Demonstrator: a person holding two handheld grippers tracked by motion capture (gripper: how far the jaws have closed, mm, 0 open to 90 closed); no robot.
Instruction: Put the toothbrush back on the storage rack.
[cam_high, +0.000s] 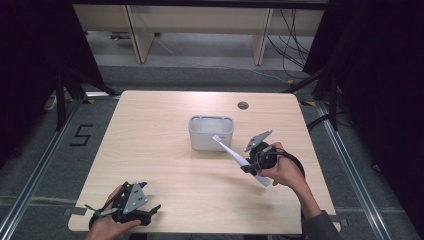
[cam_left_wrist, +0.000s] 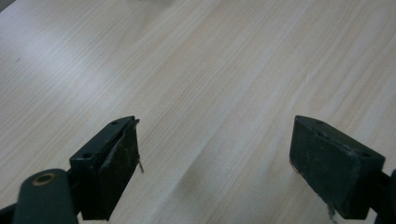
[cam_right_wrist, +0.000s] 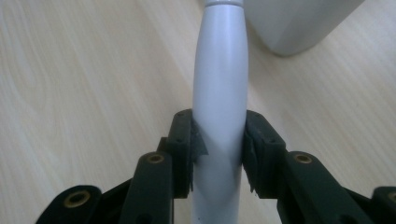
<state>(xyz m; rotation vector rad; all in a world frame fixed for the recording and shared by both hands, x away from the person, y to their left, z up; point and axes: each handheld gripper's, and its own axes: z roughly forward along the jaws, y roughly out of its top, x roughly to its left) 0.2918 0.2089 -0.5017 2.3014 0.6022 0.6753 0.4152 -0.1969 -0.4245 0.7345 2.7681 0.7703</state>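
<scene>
The right gripper (cam_right_wrist: 218, 149) is clamped on a smooth, rounded white electric toothbrush (cam_high: 239, 159), held tilted above the pale wood-grain table (cam_high: 165, 165), brush head pointing at the boxy grey plastic container (cam_high: 211, 132) just beside it. Can't see what's inside. The left gripper (cam_left_wrist: 212, 163) sits wide apart with nothing in it at the near-left corner.

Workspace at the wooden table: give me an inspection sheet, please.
Surface: light wooden table, round grommet hole near the far edge.
Job's things: white electric toothbrush, head angled toward the grey bin.
Clutter: nothing seen.
Grippers: right gripper shut on the toothbrush handle; left gripper open, over bare wood.
Cables: black cable looping at the right hand.
Surroundings: dark curtains, floor cables, a 5 marked on the floor.
</scene>
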